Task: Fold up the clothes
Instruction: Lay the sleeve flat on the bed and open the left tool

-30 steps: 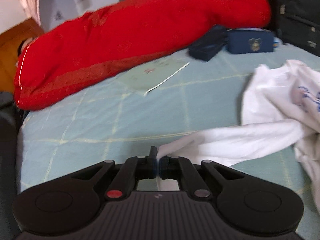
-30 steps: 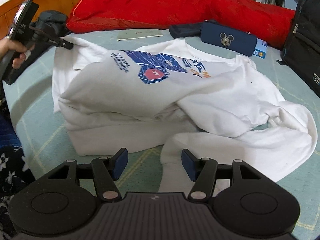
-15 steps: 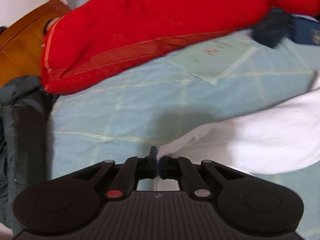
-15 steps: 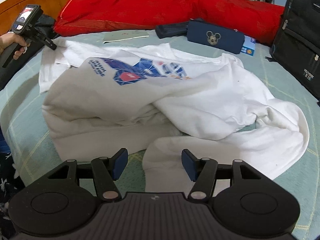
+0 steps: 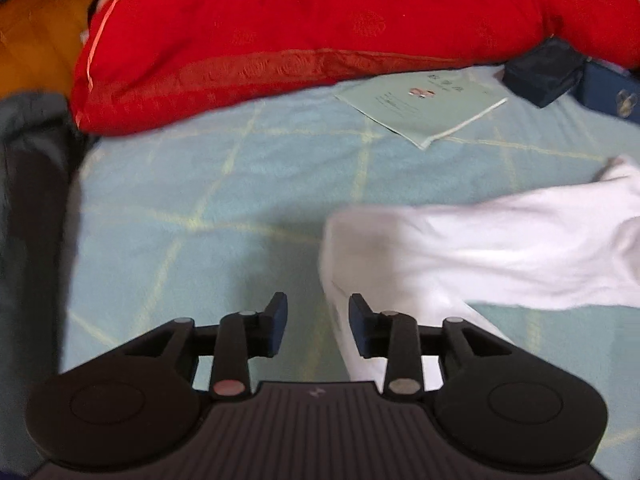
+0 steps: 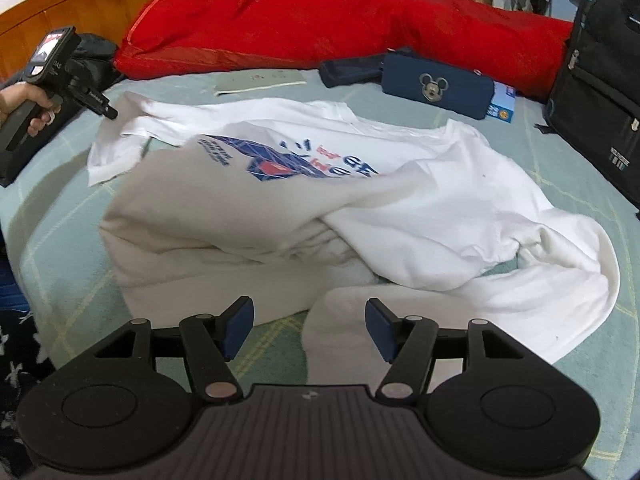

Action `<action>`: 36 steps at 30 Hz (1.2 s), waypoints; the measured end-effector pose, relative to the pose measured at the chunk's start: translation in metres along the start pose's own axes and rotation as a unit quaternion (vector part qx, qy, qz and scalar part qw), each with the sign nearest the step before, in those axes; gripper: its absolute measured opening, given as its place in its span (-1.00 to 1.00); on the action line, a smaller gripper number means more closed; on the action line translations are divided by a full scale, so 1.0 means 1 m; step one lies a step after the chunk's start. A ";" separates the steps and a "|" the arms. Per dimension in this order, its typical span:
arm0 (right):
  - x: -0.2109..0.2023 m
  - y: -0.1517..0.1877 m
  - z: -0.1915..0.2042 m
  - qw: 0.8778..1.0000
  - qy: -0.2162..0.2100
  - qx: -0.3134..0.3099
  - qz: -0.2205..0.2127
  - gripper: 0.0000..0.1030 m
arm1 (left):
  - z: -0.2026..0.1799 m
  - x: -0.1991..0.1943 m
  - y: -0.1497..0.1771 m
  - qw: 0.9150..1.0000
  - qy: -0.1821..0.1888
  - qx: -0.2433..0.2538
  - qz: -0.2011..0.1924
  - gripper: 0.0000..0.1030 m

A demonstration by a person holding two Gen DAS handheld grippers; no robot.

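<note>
Left wrist view: the left gripper (image 5: 318,326) has its fingers spread, with nothing between the blue pads (image 5: 279,330). The cuff end of the white sweatshirt's sleeve (image 5: 460,252) lies just ahead of the right-hand finger and runs off to the right of it; a strip of the white cloth also passes under that finger toward the gripper body. Whether the cloth touches the pad cannot be told through the blur. Ahead of the fingers is the pale green checked bedsheet (image 5: 224,184), then a thin green booklet (image 5: 420,104), and beyond it a long red quilt (image 5: 304,28). A dark grey garment (image 5: 32,168) lies to the left of the fingers.

Right wrist view: the right gripper (image 6: 310,326) is likewise spread wide and holds nothing. The white sweatshirt (image 6: 304,208) lies crumpled on the bedsheet directly ahead of the fingers, its blue and red chest print (image 6: 304,158) facing up. Its other sleeve (image 6: 500,296) loops round on the right, and its cuff end lies between and just ahead of the two pads, not gripped. Far ahead and to the left, a hand (image 6: 28,102) holds the left gripper beside the sweatshirt's far sleeve. Beyond the sweatshirt lies a navy Mickey Mouse pencil case (image 6: 436,86), and a black backpack (image 6: 600,80) stands to the far right.
</note>
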State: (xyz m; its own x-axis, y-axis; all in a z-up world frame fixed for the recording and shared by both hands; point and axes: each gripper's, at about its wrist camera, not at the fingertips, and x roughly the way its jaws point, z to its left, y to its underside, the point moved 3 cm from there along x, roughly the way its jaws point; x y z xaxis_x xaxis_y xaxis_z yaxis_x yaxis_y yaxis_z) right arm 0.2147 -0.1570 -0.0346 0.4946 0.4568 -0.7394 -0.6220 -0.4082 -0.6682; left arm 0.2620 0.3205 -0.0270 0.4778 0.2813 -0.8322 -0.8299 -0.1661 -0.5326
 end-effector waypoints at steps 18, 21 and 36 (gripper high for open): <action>-0.016 0.004 0.029 0.997 -0.060 0.009 -0.039 0.38 | -0.044 -0.047 0.100 0.988 0.130 -0.088 -0.006 -0.24; -0.019 0.003 0.032 0.997 -0.064 0.017 -0.046 0.38 | -0.041 -0.041 0.108 0.978 0.157 -0.137 -0.004 -0.24; -0.007 0.001 0.038 0.996 -0.077 0.023 -0.042 0.39 | -0.031 0.005 0.106 0.929 0.219 -0.293 -0.055 -0.38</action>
State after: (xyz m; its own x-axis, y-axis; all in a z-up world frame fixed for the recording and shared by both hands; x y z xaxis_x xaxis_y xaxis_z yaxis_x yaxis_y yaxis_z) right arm 0.1878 -0.1307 -0.0272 0.4489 0.6058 -0.6569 -0.6115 -0.3278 -0.7202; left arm 0.1854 0.2752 -0.0924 0.7282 -0.0641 -0.6824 -0.5317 -0.6811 -0.5034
